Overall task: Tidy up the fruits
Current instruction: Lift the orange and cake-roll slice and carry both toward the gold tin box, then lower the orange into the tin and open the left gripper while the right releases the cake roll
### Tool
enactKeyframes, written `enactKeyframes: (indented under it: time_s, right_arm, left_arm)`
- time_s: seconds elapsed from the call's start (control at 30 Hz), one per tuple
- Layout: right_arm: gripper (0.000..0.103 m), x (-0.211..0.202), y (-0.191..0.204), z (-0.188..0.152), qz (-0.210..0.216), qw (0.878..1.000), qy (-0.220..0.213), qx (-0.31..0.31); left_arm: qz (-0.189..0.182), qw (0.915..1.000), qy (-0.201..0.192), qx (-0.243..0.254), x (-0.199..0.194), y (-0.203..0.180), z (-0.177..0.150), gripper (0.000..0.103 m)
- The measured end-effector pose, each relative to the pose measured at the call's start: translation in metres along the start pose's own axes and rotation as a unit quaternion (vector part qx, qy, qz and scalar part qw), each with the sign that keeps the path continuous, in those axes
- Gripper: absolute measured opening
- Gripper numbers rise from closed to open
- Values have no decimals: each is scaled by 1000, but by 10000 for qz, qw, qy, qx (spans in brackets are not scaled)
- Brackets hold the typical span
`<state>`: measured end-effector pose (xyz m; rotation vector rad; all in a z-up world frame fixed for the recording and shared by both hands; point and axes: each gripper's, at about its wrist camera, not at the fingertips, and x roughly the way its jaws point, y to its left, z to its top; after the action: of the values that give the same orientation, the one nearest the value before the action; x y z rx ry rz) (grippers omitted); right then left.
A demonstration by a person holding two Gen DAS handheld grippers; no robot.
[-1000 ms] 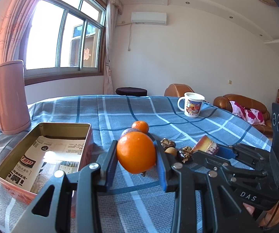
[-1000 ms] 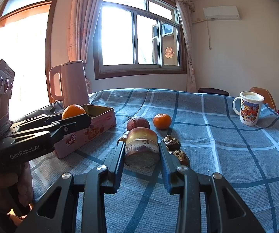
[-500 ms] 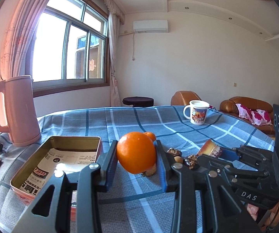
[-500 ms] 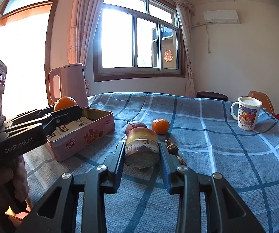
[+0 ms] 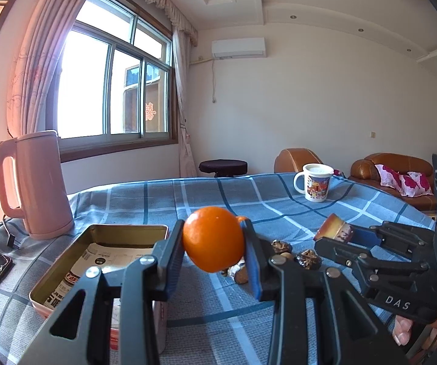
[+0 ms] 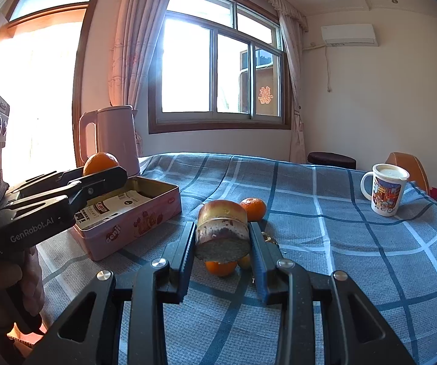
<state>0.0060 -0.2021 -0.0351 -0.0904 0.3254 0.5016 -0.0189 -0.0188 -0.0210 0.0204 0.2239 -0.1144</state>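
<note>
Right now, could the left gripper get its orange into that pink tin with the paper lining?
Probably yes. The left gripper holds the round orange raised just beside the open pink metal tin, and nothing covers the tin's top or stands between them.

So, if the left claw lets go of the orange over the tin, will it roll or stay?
The orange is round and smooth, so it would probably roll a little. The tin has raised walls and a paper lining, which should likely stop it inside. It looks firm, held by two narrow pads without visible denting.

A home living room: sofa point(image 5: 400, 176), curtains point(image 5: 32, 70), air conditioner point(image 5: 238, 47)
</note>
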Motion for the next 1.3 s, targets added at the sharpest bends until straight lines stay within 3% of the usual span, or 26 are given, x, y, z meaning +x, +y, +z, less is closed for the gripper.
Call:
enactKeyframes:
  time_s: [0.67, 1.3]
  right_arm:
    - [36, 36, 43, 49, 527, 9974, 124, -473]
    - [36, 90, 79, 71, 996, 9908, 567, -718]
  left_arm:
    - [638, 9972, 354, -159, 10, 50, 8, 37]
    - [1005, 9909, 845, -305, 30, 99, 7, 37]
